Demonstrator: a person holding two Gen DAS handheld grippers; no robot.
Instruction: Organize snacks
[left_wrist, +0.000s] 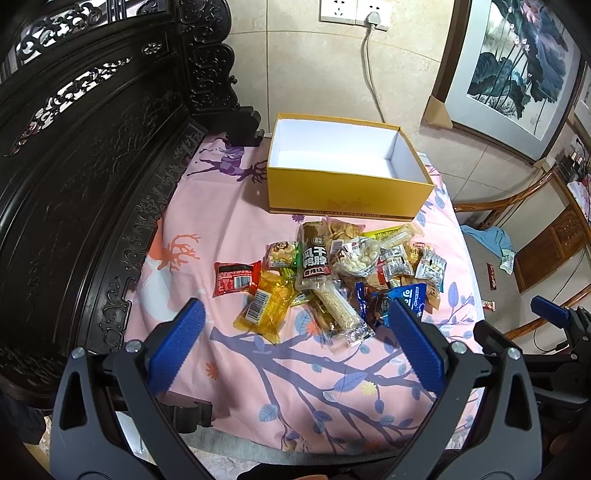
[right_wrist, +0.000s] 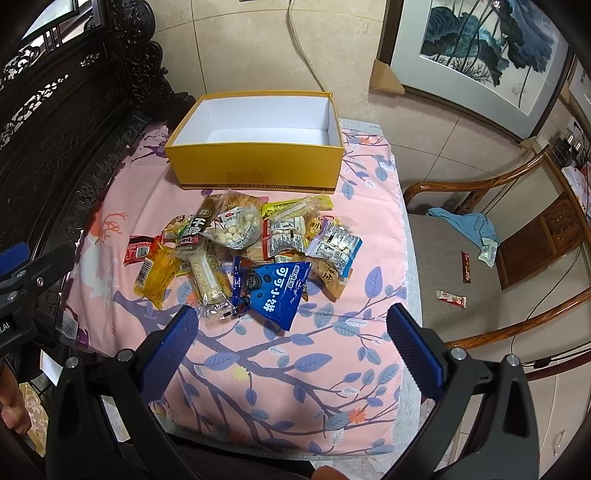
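Observation:
A pile of several wrapped snacks (left_wrist: 332, 269) lies on a pink patterned cloth (left_wrist: 229, 362), in front of an empty yellow box (left_wrist: 343, 192) with a white inside. The pile also shows in the right wrist view (right_wrist: 251, 247), with a blue triangular packet (right_wrist: 279, 291) nearest and the yellow box (right_wrist: 258, 166) behind. My left gripper (left_wrist: 295, 332) is open and empty, hovering just short of the pile. My right gripper (right_wrist: 291, 325) is open and empty, just short of the blue packet.
A dark carved wooden bench back (left_wrist: 74, 184) runs along the left. A wooden chair (right_wrist: 480, 258) on the right holds a blue cloth (right_wrist: 469, 221) and a few stray snack packets (right_wrist: 450, 297). A framed painting (right_wrist: 480, 55) leans on the tiled wall.

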